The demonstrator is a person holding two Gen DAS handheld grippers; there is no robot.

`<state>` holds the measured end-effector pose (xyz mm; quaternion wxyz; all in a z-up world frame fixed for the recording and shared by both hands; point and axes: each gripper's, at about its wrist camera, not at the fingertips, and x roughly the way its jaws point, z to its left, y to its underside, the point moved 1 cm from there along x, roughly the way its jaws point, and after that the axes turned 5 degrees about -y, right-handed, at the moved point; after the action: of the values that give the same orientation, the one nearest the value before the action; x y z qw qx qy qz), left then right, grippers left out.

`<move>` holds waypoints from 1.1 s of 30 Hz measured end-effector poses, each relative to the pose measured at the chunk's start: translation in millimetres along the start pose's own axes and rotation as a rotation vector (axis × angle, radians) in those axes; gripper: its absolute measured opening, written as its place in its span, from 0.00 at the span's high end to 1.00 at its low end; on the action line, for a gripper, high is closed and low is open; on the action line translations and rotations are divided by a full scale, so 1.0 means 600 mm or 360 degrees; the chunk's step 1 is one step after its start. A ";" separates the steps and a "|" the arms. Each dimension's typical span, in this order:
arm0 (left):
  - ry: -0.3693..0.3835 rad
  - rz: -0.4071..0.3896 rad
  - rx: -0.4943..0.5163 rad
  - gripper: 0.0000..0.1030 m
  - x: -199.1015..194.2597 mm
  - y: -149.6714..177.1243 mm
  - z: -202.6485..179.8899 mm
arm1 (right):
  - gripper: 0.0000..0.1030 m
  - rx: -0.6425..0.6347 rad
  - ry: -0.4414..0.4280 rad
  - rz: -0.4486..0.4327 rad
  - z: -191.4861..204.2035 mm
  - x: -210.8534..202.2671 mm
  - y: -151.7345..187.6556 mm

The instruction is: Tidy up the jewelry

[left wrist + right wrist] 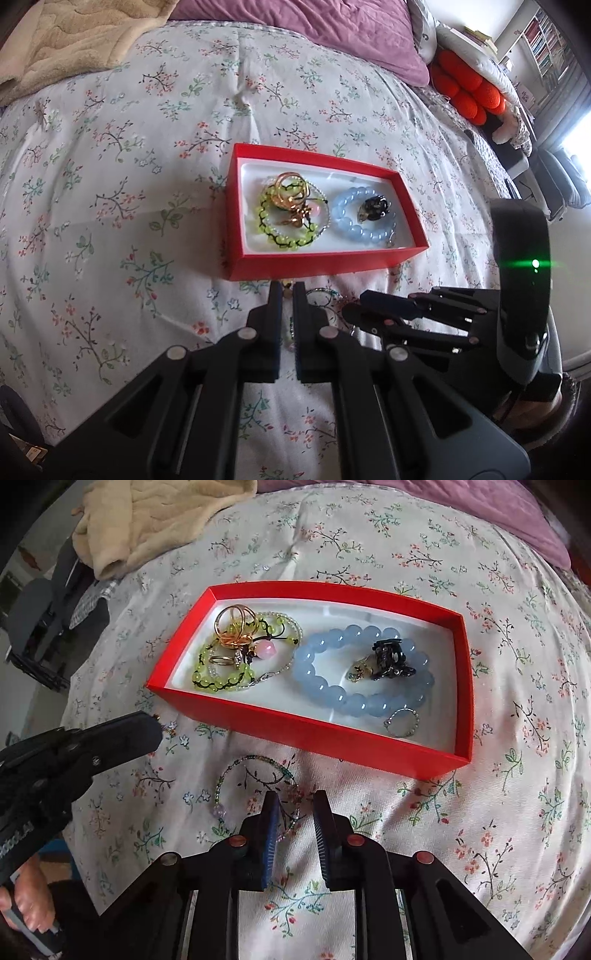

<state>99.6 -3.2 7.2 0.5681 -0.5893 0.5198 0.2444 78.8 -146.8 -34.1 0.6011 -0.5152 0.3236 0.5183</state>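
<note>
Pads of the right gripper (295,797) stand apart, released, pointing steeply down at a floral bedspread (480,812). A thin beaded bracelet (255,764) lies flat on the cloth, with its near curve running through the gap between the jaws; neither pad presses on it.

Just to the left of those jaws, the left gripper (147,727) reaches in at a slant, held by a person's hand (29,897). Its jaws are clenched almost together. A tiny gold piece (286,293) shows right at their tips, but I cannot tell whether it is pinched or simply lying on the bedspread.

Just beyond both sets of jaws sits an open red box (295,727) with a white lining. At the end ahead of the left jaws are a green bead bracelet (221,685), some gold rings (232,624) and a pink bead (267,650), all tangled together. At the end ahead of the right jaws, a blue bead bracelet (314,664) encircles a black hair clip (388,657), and a small silver ring (400,722) rests against the near wall.

Farther off, past the box, a beige blanket (147,517) is bunched up on the left, a purple pillow (314,29) lies at the far edge, and an orange cushion (465,88) sits well off to the right.
</note>
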 end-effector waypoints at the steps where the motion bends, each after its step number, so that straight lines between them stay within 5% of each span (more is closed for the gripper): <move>1: 0.0001 -0.0002 -0.0001 0.94 -0.001 0.000 0.001 | 0.79 0.0002 0.0003 0.0000 0.001 0.002 -0.001; 7: -0.0006 -0.0003 -0.0011 0.94 -0.003 0.001 0.008 | 0.61 -0.0002 0.0021 0.0012 0.009 0.021 -0.008; 12: -0.0011 -0.0001 -0.0021 0.94 -0.002 0.000 0.011 | 0.60 -0.0068 0.0107 0.0010 0.026 0.036 -0.005; 15: -0.0012 -0.0001 -0.0021 0.94 -0.001 -0.001 0.010 | 0.66 -0.0105 0.0141 -0.0003 0.034 0.036 -0.001; 18: -0.0014 0.0000 -0.0019 0.94 -0.001 -0.001 0.011 | 0.92 -0.0117 0.0109 -0.0002 0.039 0.038 0.000; 33: -0.0006 -0.0060 -0.0056 0.94 -0.023 -0.009 0.010 | 0.97 -0.0101 -0.0007 -0.0197 0.051 -0.055 0.004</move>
<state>101.3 6.3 20.2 0.5631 -0.6085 0.5031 0.2440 63.6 -127.5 3.3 0.6161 -0.5517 0.2733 0.4913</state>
